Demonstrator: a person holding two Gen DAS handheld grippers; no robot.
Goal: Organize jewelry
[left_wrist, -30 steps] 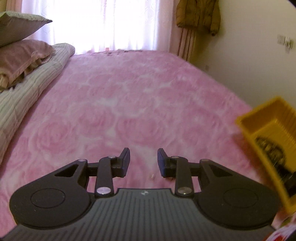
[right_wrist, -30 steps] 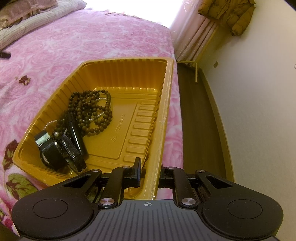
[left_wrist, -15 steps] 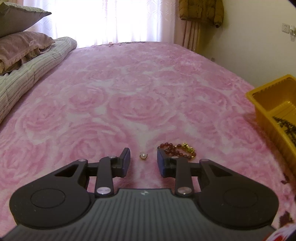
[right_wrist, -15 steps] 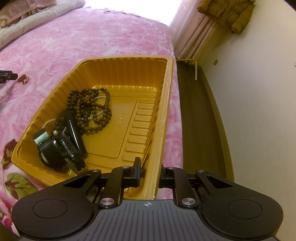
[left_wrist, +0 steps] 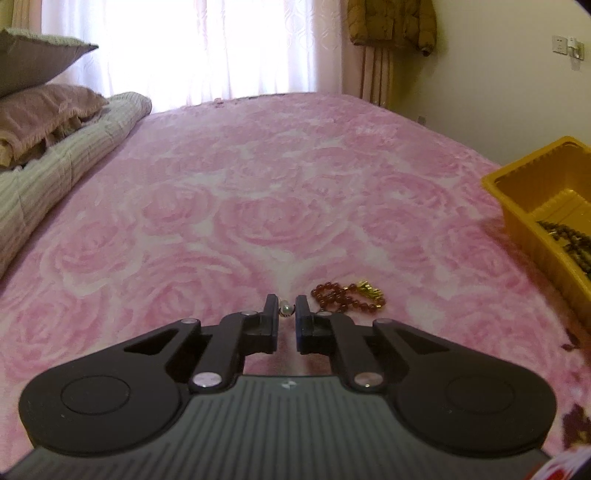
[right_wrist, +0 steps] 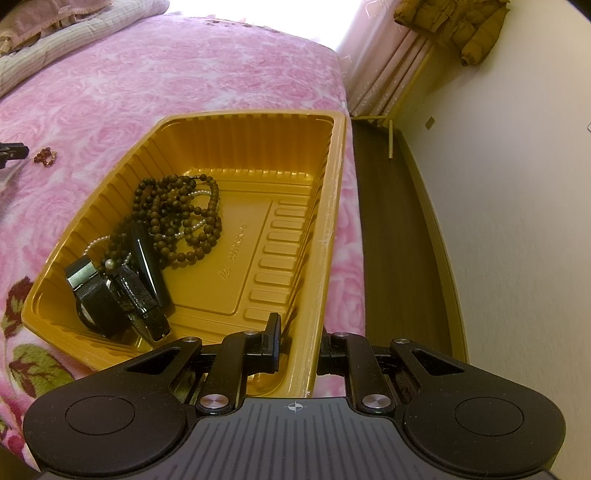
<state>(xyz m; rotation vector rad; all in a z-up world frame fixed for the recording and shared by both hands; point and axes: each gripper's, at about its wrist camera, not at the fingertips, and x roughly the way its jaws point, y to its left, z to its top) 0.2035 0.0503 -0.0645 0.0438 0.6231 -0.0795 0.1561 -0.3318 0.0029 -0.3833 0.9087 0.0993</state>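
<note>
My left gripper (left_wrist: 286, 309) is low on the pink bedspread with a small pearl piece (left_wrist: 286, 308) between its fingertips; the jaws are narrowed around it, a slight gap still shows. A red bead bracelet (left_wrist: 347, 296) with a gold charm lies just right of it, and also shows in the right wrist view (right_wrist: 45, 156). My right gripper (right_wrist: 298, 341) is shut on the near rim of the yellow tray (right_wrist: 325, 236). The tray holds a brown bead necklace (right_wrist: 177, 218), a pearl strand and a black watch (right_wrist: 129, 291).
Pillows and a folded striped quilt (left_wrist: 66, 155) lie at the left of the bed. The tray (left_wrist: 535, 192) sits near the bed's right edge, with dark floor (right_wrist: 395, 229) and a wall beyond. Curtains and a hanging jacket (left_wrist: 391, 22) are at the back.
My left gripper swung down to the bedspread, came up to the pearl piece and narrowed its jaws around it. My right gripper stayed on the tray rim.
</note>
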